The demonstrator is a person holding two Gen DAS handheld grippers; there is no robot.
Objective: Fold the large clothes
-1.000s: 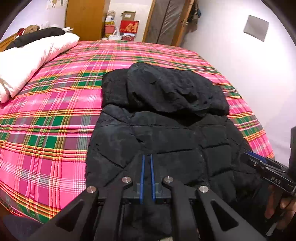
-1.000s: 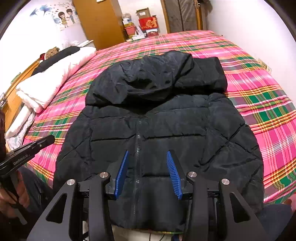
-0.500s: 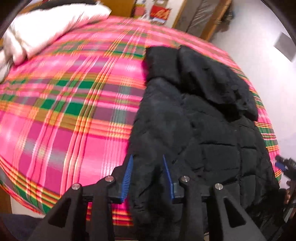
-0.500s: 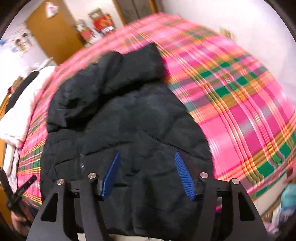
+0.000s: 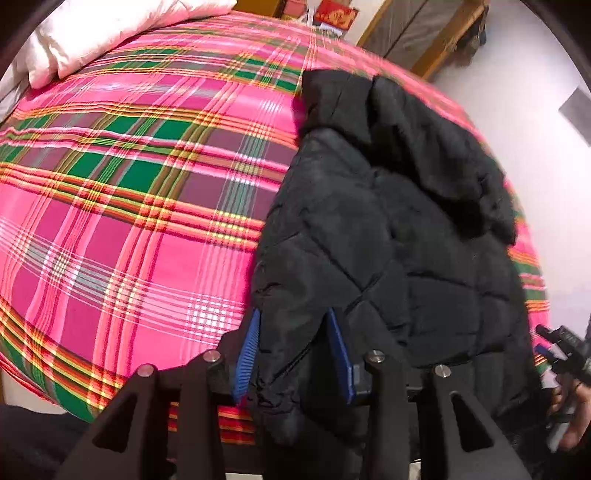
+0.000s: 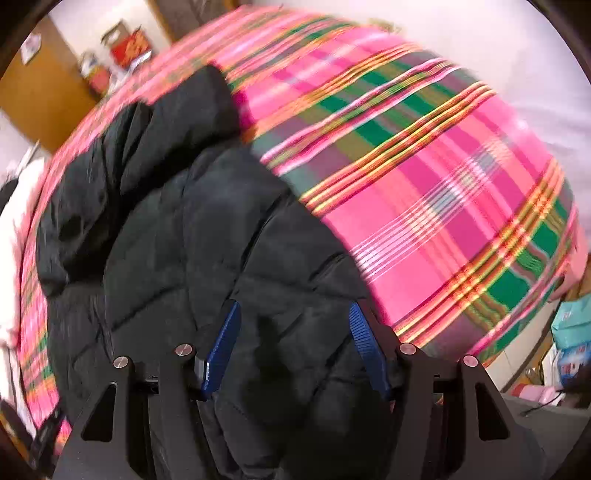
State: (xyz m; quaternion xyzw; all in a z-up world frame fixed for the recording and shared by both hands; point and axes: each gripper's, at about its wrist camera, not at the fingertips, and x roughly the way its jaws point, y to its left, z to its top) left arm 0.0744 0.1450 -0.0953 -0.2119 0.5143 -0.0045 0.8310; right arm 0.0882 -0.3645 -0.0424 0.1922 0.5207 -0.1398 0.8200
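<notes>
A black quilted hooded jacket [image 5: 388,229] lies front up on the pink plaid bed, its hood at the far end. My left gripper [image 5: 291,350] is open, its blue pads on either side of the jacket's left bottom corner. My right gripper [image 6: 295,347] is open wide, its pads on either side of the jacket's [image 6: 192,236] right bottom corner. The right gripper also shows at the right edge of the left wrist view [image 5: 561,347], held by a hand.
The pink, green and yellow plaid bedspread [image 5: 129,192] covers the whole bed. A white pillow [image 5: 103,33] lies at the far left. A wooden door and red boxes [image 5: 336,14] stand beyond the bed. Boxes [image 6: 572,332] sit on the floor at the right.
The left gripper opened and moved left to the jacket's left bottom corner. The right gripper moved right to the right bottom corner and opened wider. Both came closer to the jacket.
</notes>
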